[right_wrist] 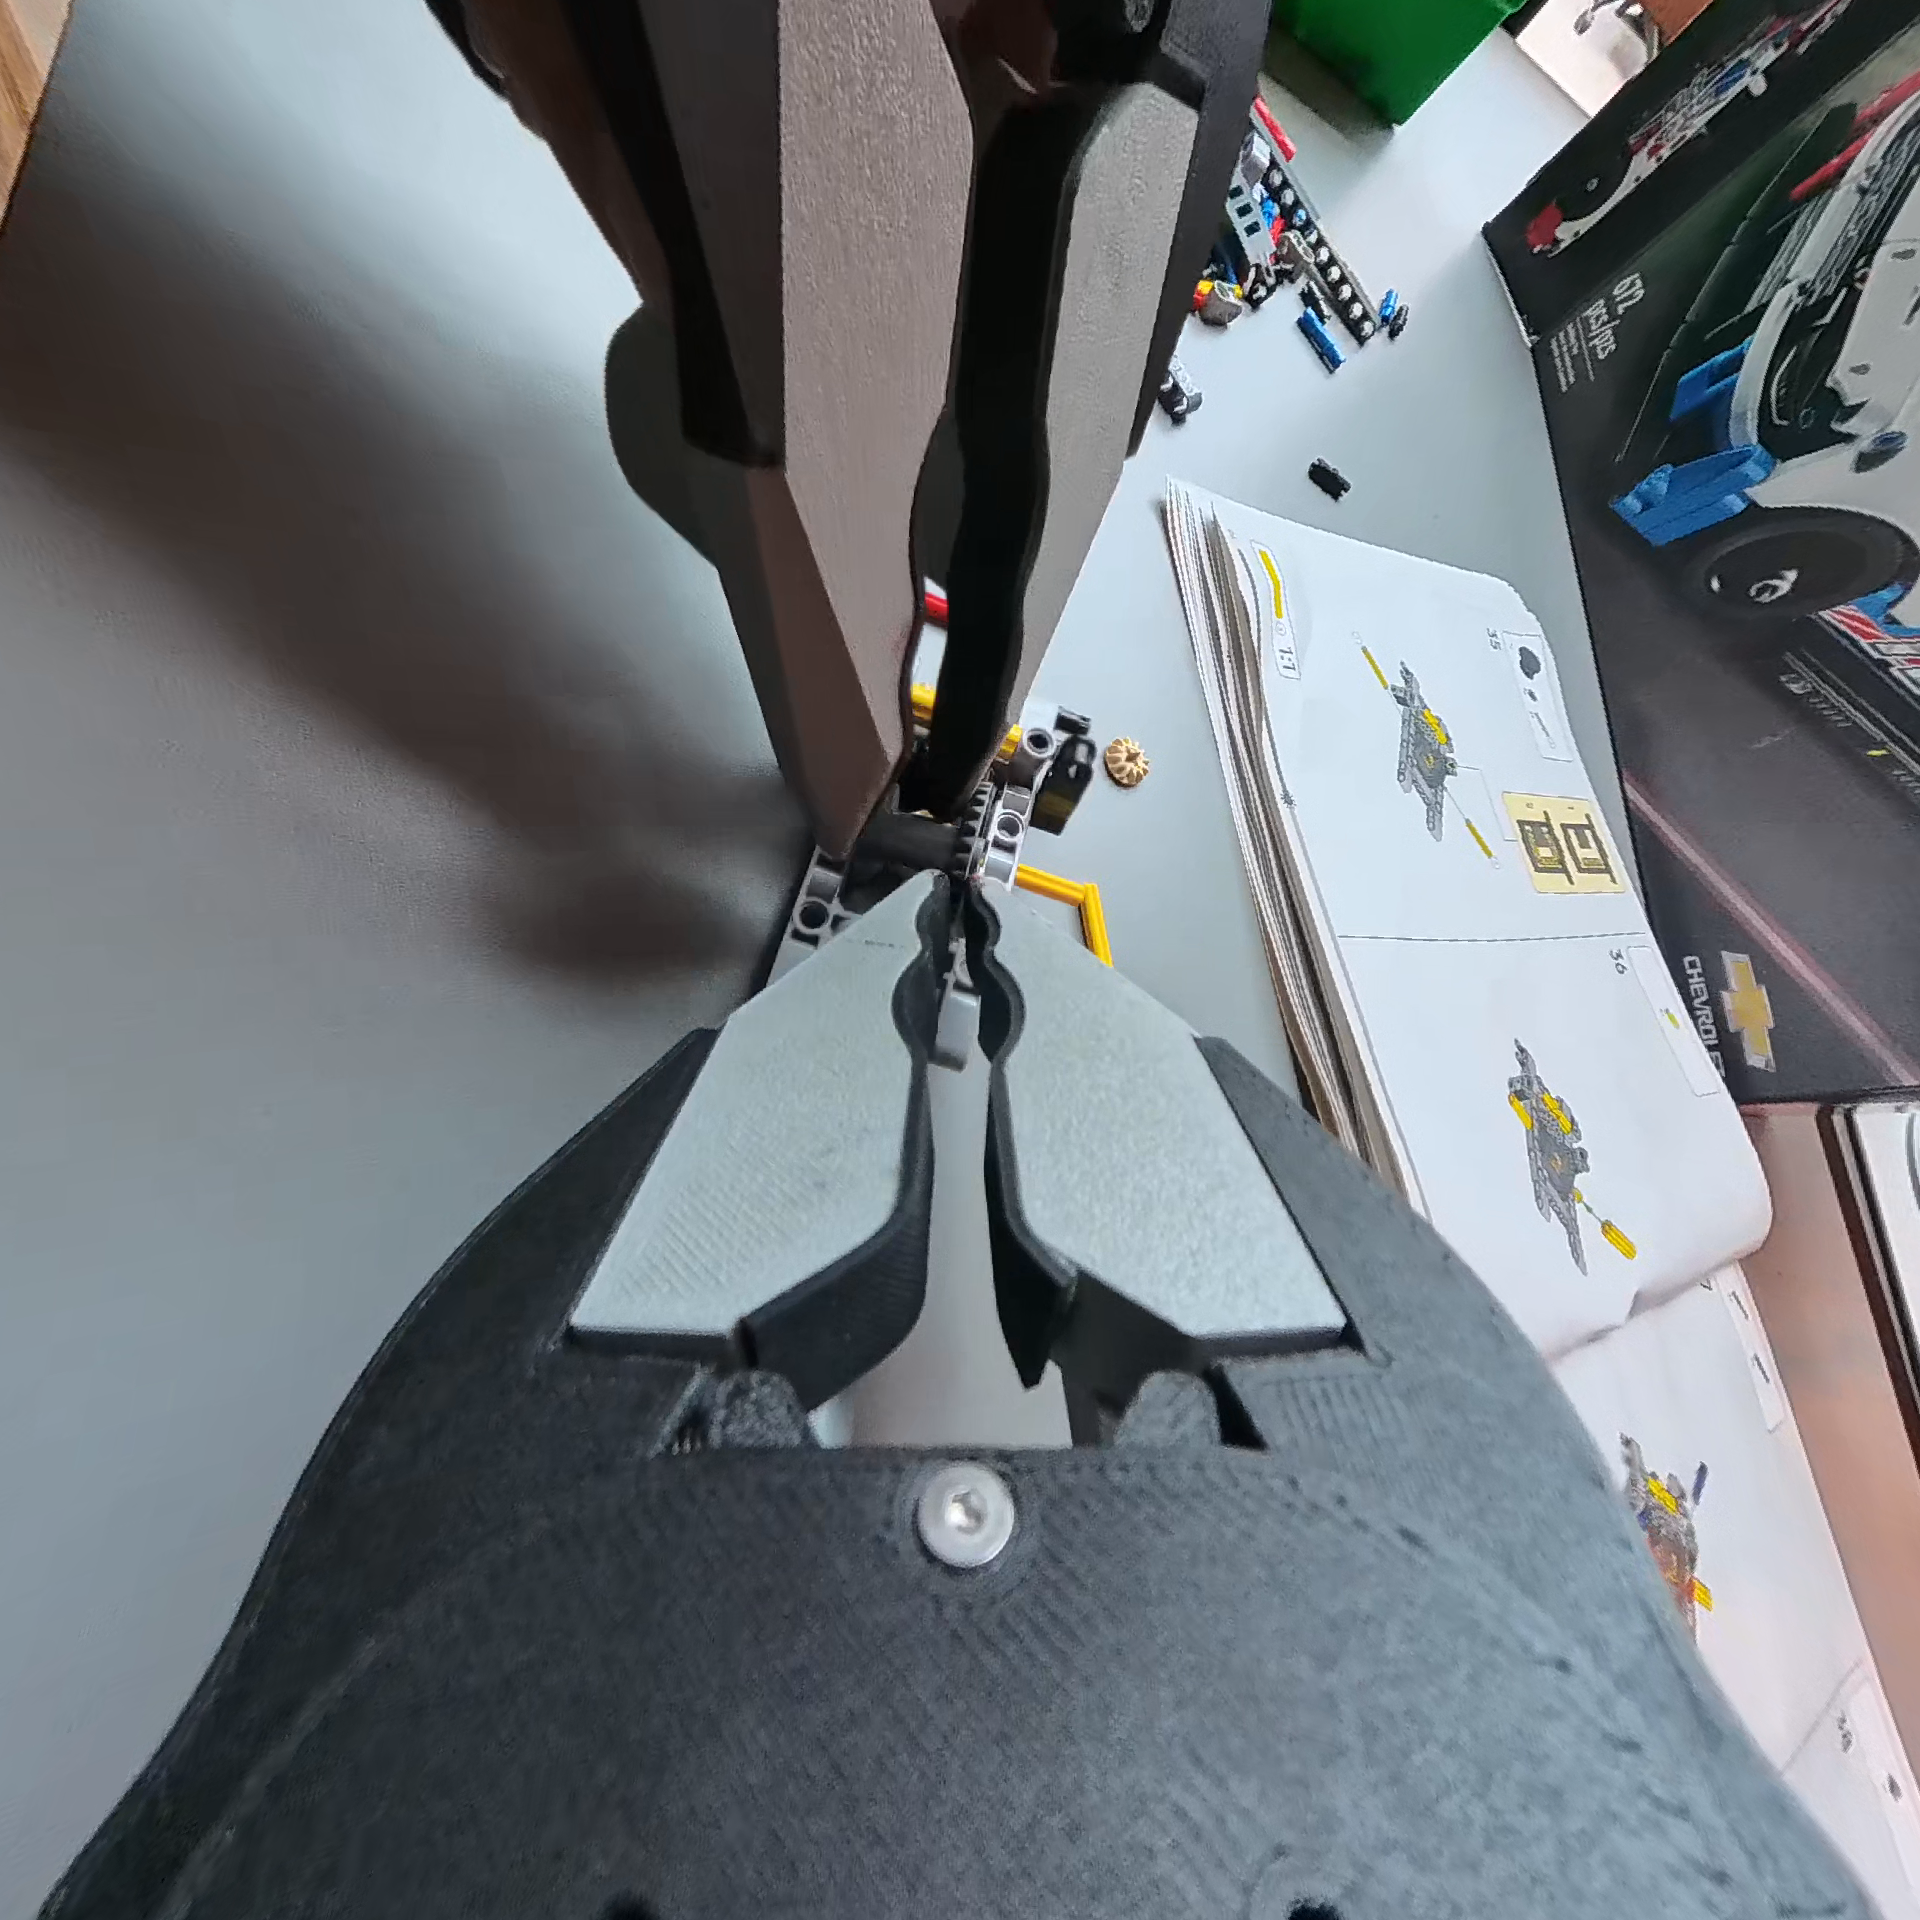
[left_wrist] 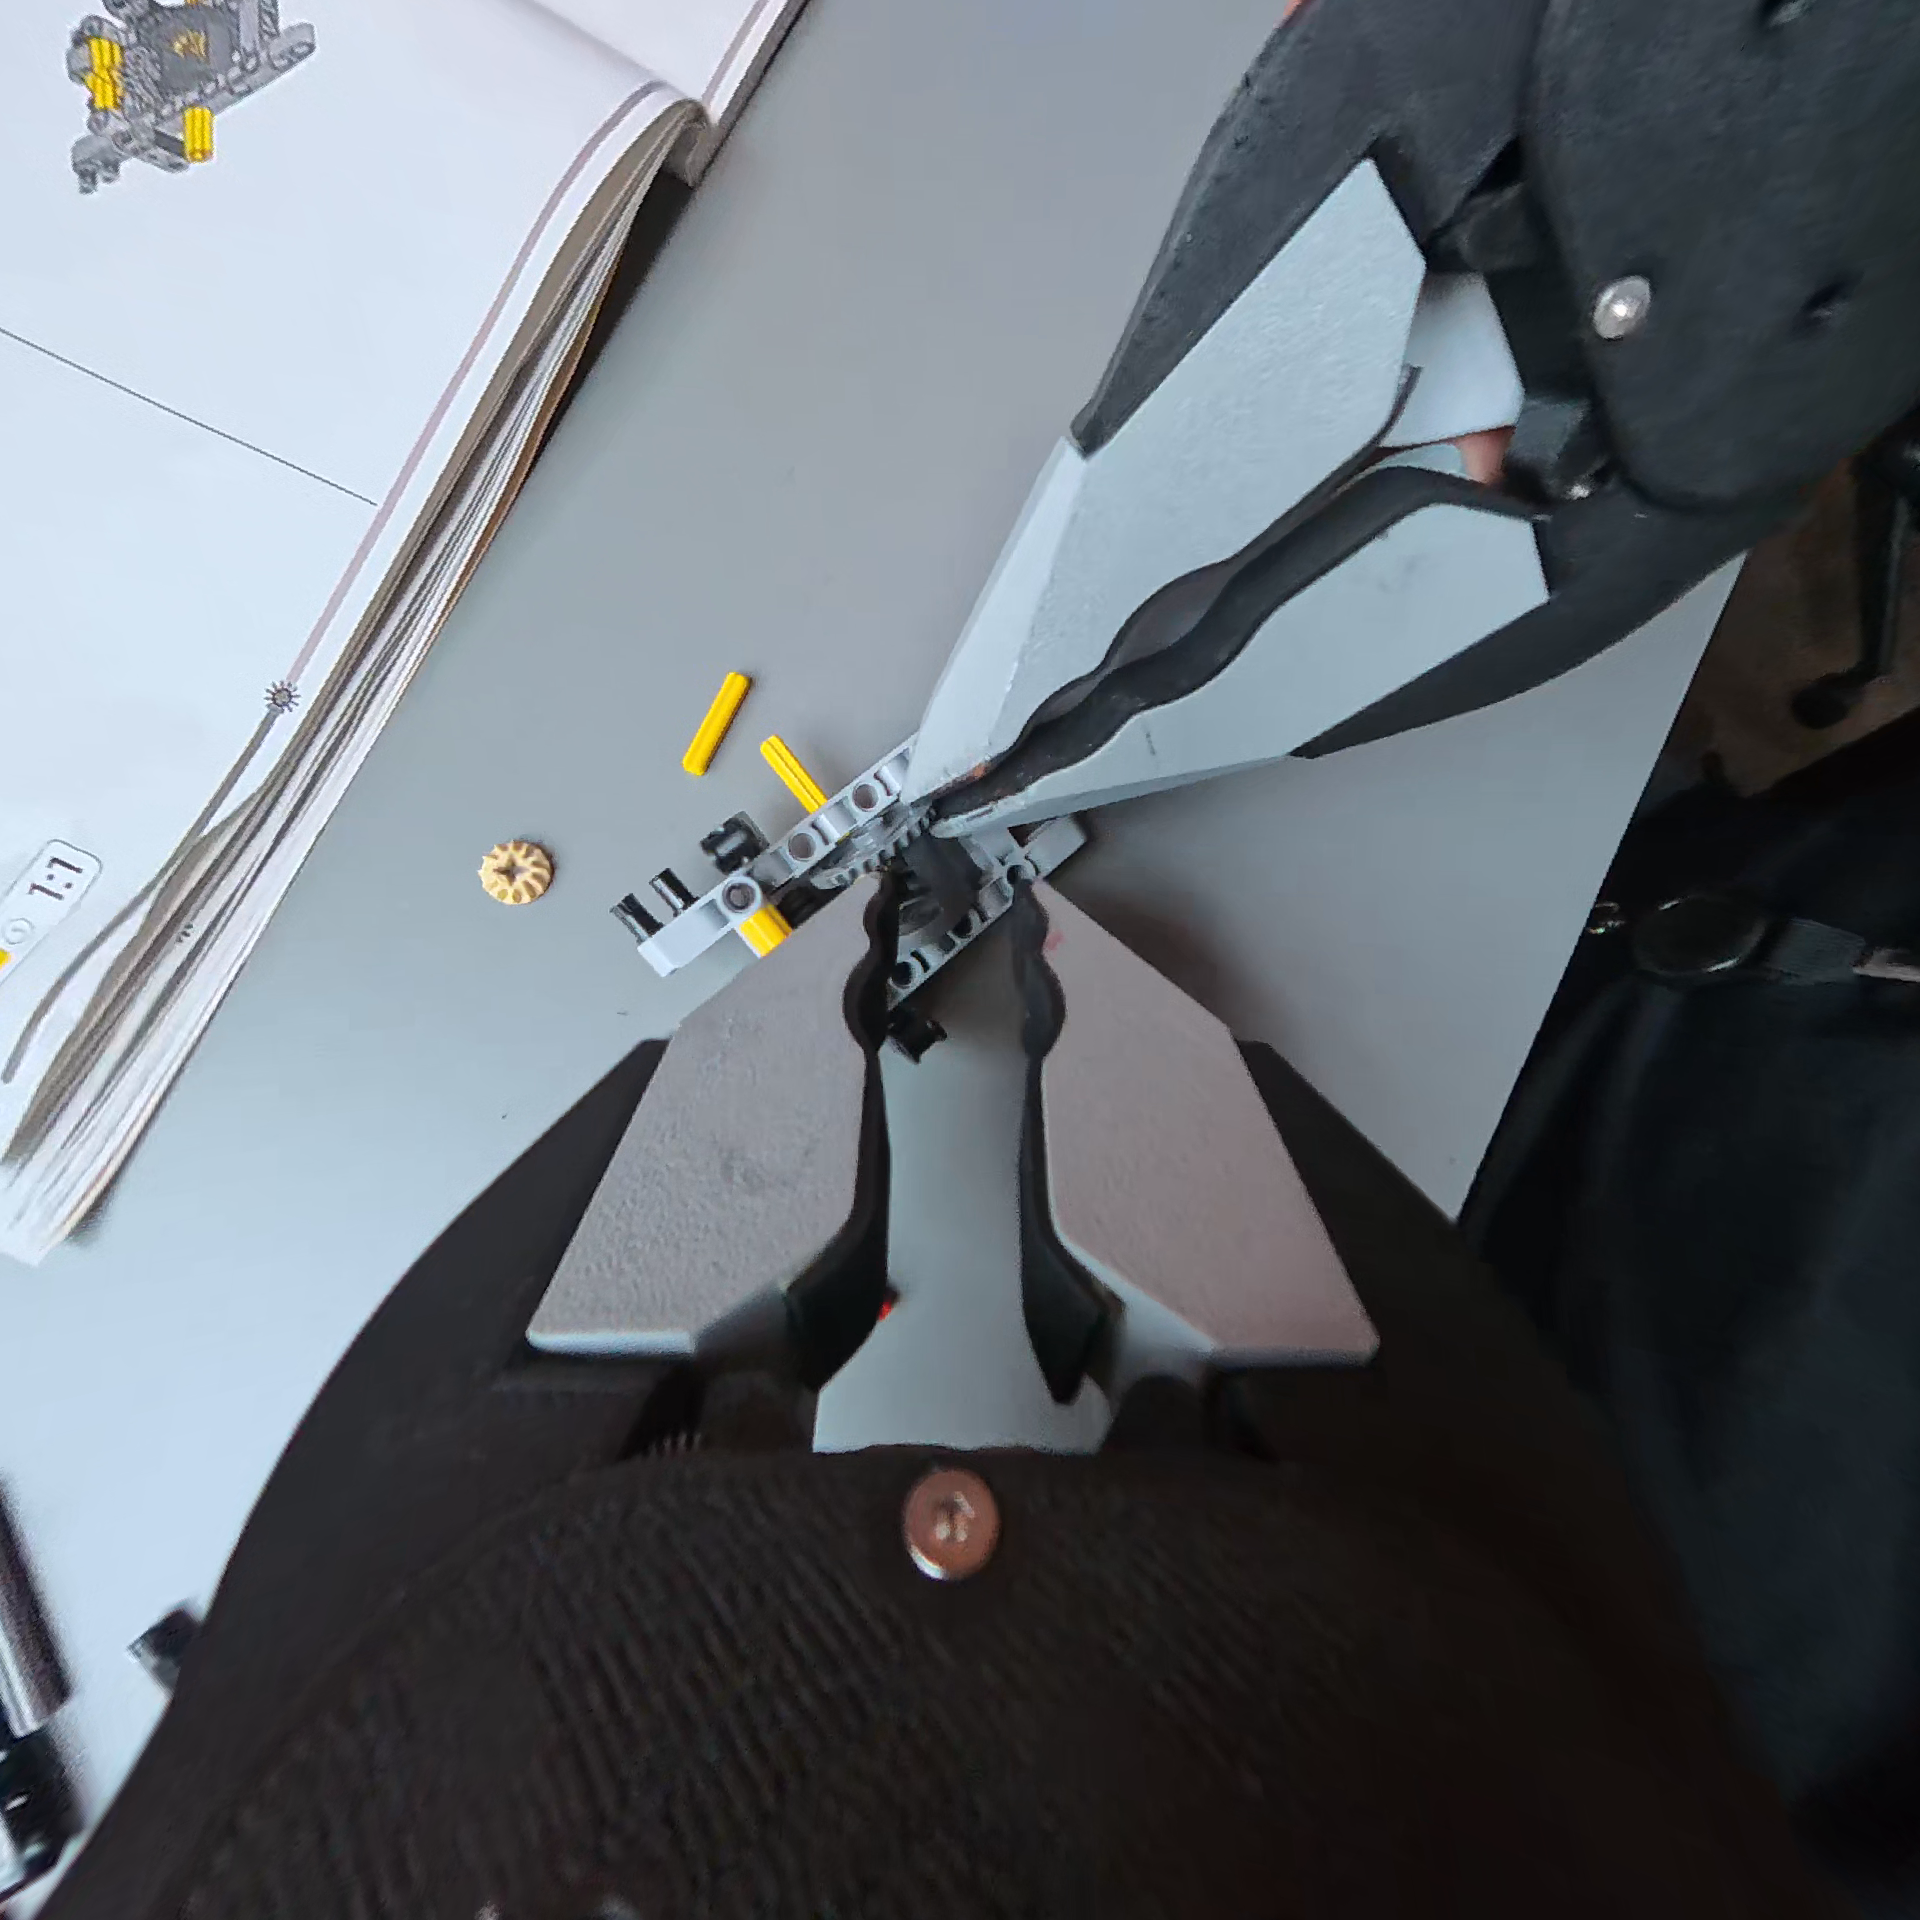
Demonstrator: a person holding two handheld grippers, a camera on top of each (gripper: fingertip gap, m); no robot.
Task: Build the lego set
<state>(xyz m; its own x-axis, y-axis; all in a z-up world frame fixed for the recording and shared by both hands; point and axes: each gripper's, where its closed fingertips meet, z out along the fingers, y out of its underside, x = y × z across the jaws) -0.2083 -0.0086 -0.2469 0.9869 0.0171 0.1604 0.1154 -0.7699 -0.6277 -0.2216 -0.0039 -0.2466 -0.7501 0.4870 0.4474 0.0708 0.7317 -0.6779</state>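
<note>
A small lego assembly (left_wrist: 821, 842) of grey holed beams, a black gear and yellow axles rests on the grey table (left_wrist: 831, 416). My left gripper (left_wrist: 951, 904) is shut on its near end. My right gripper (left_wrist: 940, 810) comes in from the upper right, tips pressed together at the gear. In the right wrist view my right gripper (right_wrist: 956, 899) is shut on a slim grey piece (right_wrist: 951, 1023) against the assembly (right_wrist: 987, 826). The left gripper (right_wrist: 914, 800) reaches down from above. One yellow axle (left_wrist: 717, 722) and a tan gear (left_wrist: 517, 871) lie loose beside the assembly.
An open instruction booklet (left_wrist: 260, 468) lies left of the assembly and also shows in the right wrist view (right_wrist: 1455, 831). A dark set box (right_wrist: 1766, 416) stands beyond it. A pile of loose parts (right_wrist: 1278, 270) sits farther back. A small black pin (left_wrist: 920, 1034) lies between my left fingers. Less than 4 cm separates the two grippers' tips. From either gripper's tips it is about 5 cm to the yellow axle (left_wrist: 717, 722). It is also in sight in the right wrist view (right_wrist: 1097, 928).
</note>
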